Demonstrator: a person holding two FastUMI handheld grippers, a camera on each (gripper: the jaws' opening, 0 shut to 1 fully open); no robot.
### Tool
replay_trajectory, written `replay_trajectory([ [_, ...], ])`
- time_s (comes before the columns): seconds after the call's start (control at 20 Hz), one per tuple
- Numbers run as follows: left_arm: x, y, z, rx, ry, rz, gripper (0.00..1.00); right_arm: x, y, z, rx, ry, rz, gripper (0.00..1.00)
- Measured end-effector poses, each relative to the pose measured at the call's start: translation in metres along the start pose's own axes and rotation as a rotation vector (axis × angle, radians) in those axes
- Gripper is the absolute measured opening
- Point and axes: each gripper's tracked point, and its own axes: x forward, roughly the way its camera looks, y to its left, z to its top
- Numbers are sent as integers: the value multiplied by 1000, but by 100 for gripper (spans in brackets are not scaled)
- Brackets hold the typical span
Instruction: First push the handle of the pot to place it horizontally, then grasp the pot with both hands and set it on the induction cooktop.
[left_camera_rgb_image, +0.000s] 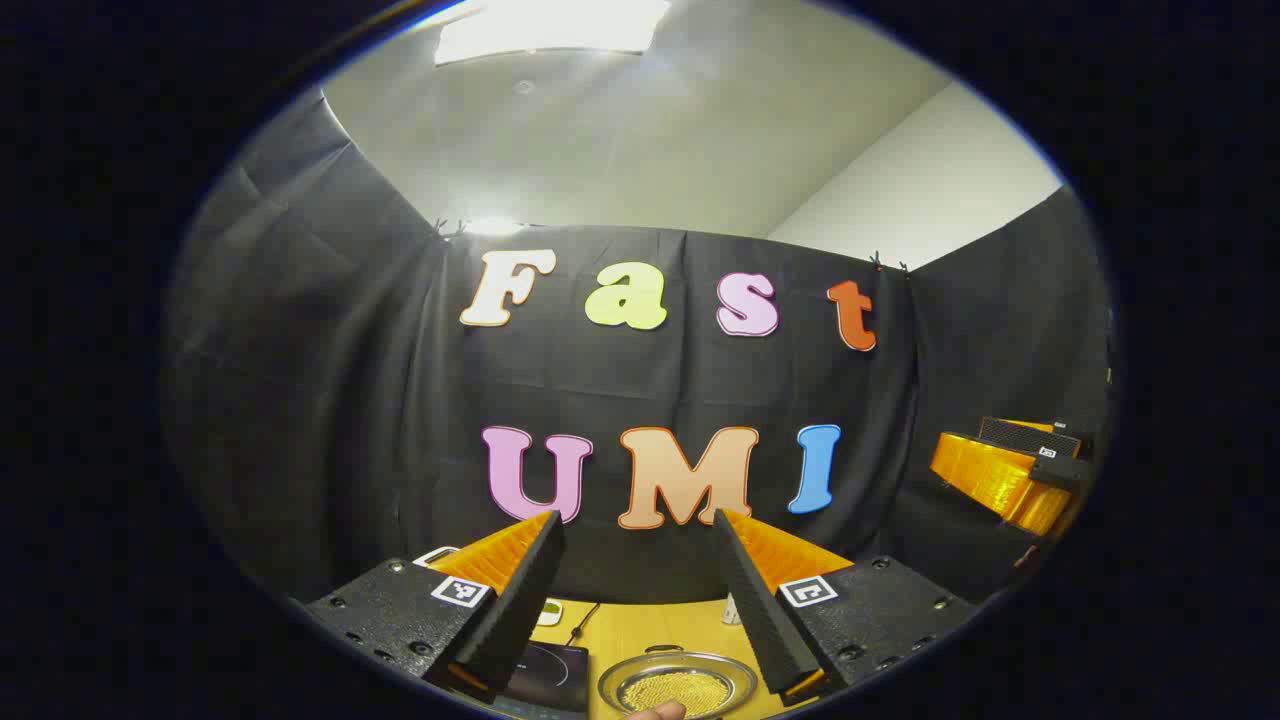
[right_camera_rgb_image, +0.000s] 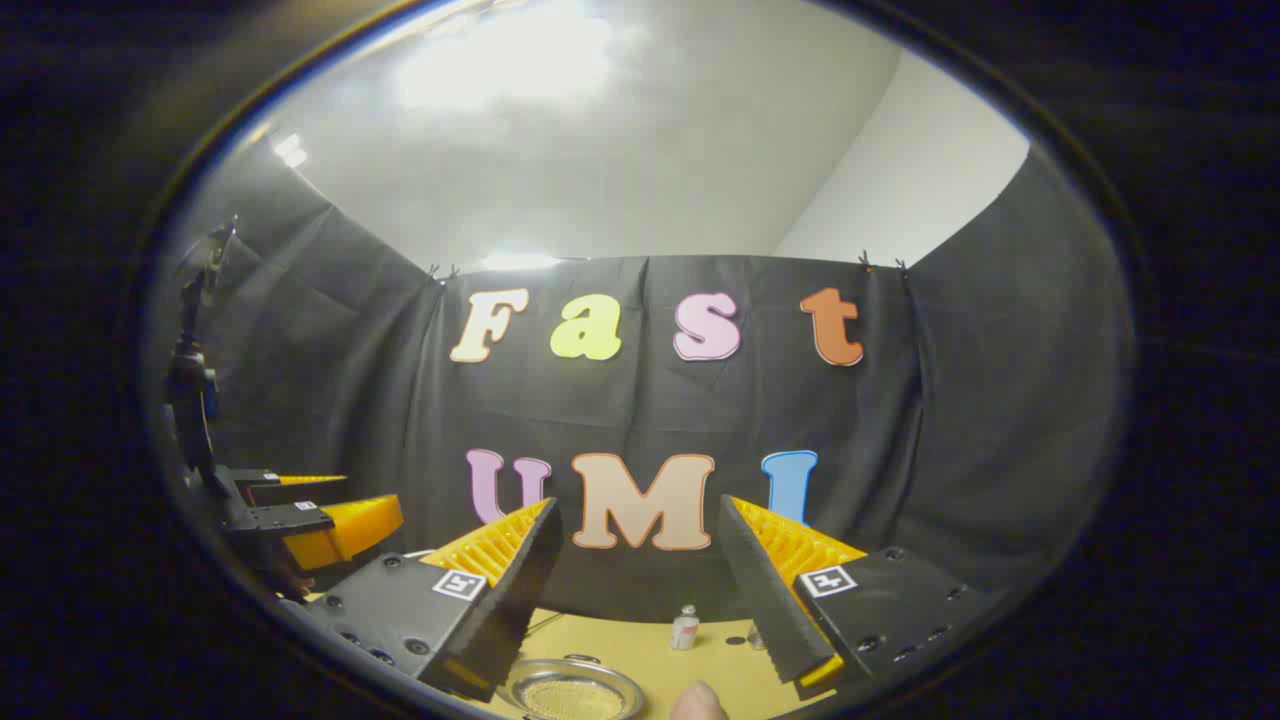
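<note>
Steel pot cut off below claws.

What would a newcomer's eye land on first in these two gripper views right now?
Probably the left gripper, its fingers spread wide and held high before the booth's black cloth wall. Below them, on the yellow table, sits the shiny pot, with the dark induction cooktop to its left. The right gripper is open too.
</note>
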Motion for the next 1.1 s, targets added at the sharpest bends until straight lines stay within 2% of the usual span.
replay_trajectory([
  [0.05,-1,-1,-2,0,3,5,90,-1,-10,-5,-40,13,-18,94],
  [0.15,-1,-2,-5,6,14,9,87,-2,-12,-11,-193,18,-15,94],
  [0.25,-2,-3,-6,14,17,7,85,-3,-13,-16,-250,23,-30,94],
  [0.45,-9,4,-5,34,11,29,85,1,-18,-37,-129,96,-54,95],
  [0.7,-15,18,-10,55,27,46,85,6,-22,-45,-73,125,-61,95],
  [0.8,-17,25,-13,52,34,56,85,7,-25,-51,-85,145,-77,95],
  [0.85,-18,28,-13,54,36,57,90,6,-27,-48,-98,142,-89,94],
  [0.9,-19,30,-14,61,38,56,85,6,-22,-48,-105,142,-84,93],
  [0.95,-20,33,-15,70,42,53,85,8,-17,-50,-106,146,-77,88],
  [1.0,-20,34,-15,77,41,48,90,8,-12,-54,-106,152,-74,89],
  [1.05,-20,35,-16,81,42,44,90,9,-10,-56,-103,157,-72,89],
  [1.1,-20,36,-16,83,42,39,85,10,-7,-58,-100,163,-74,89],
])
